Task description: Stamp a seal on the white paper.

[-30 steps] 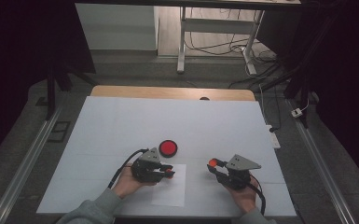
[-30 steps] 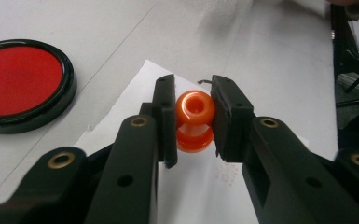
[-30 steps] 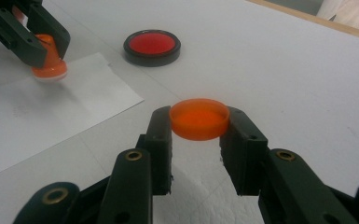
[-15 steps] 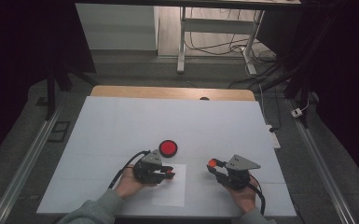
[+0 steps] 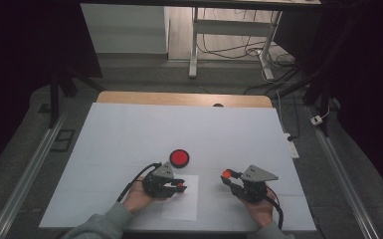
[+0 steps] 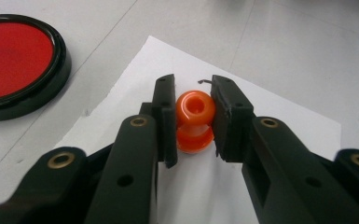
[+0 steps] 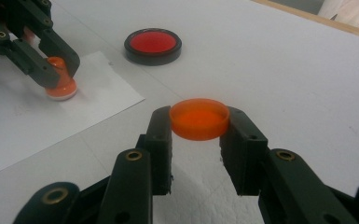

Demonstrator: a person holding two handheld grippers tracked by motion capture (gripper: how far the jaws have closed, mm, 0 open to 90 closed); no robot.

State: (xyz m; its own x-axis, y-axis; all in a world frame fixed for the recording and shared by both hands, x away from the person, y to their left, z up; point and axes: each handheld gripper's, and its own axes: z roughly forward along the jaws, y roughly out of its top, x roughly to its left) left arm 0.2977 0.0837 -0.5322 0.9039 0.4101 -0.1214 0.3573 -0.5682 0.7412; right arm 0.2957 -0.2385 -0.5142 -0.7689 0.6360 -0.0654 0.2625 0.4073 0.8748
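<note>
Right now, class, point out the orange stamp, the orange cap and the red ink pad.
orange stamp [image 6: 195,119], left gripper view, on its knob.
orange cap [image 7: 199,117], right gripper view, on its side wall.
red ink pad [image 5: 179,158], high view, on its red face.

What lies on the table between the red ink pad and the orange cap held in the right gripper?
Nothing: in the right gripper view, only bare white table surface separates the red ink pad from the orange cap. The paper sheet lies off to one side.
</note>
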